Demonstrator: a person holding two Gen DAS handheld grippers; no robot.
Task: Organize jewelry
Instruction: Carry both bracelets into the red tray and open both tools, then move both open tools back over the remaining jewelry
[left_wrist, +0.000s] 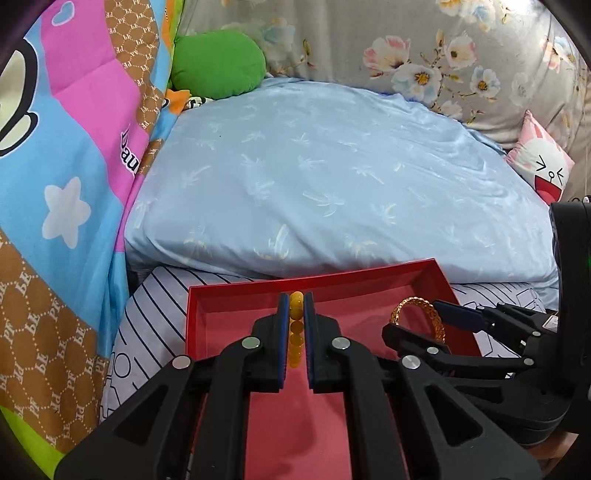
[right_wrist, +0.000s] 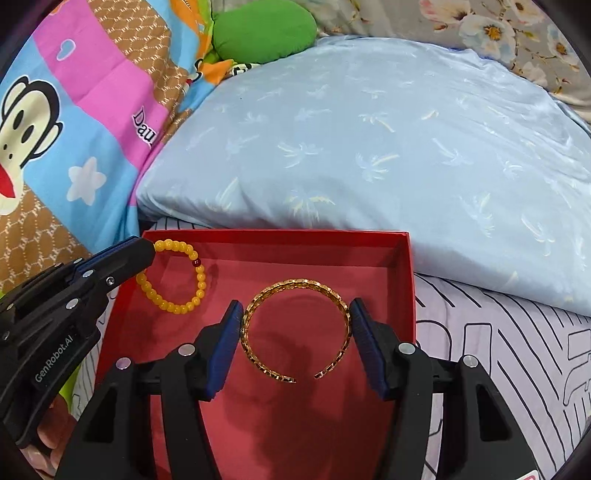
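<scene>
A red box (right_wrist: 404, 280) sits on a bed with a striped sheet (right_wrist: 517, 354). Both pieces of jewelry are over the box.

The left gripper (left_wrist: 295, 306) has its fingers pinched shut on the yellow bead bracelet (right_wrist: 173, 277). In the left wrist view the beads (left_wrist: 296, 332) run in a thin line right between the two blue pads. In the right wrist view the gripper comes in from the left side and its tips hold the top left part of the bead ring — the rest of the ring sticks out past the tips, over the left side of the box. One bead in the ring is dark red.

The right gripper (right_wrist: 295, 310) has its fingers spread wide, with the gold bangle (right_wrist: 295, 328) between them. The left pad touches the bangle's left side, and the right pad is just beside or touching its right side — it looks like a hold, but I cannot tell how tight. The gap in the bangle points back toward the camera. In the left wrist view the gold bangle (left_wrist: 417, 317) stands up on the right side of the box.

Behind the box is a big blue pillow (right_wrist: 369, 140). A bright cartoon blanket (right_wrist: 74, 110) lies on the left, and a green cushion (right_wrist: 264, 29) is at the back.
</scene>
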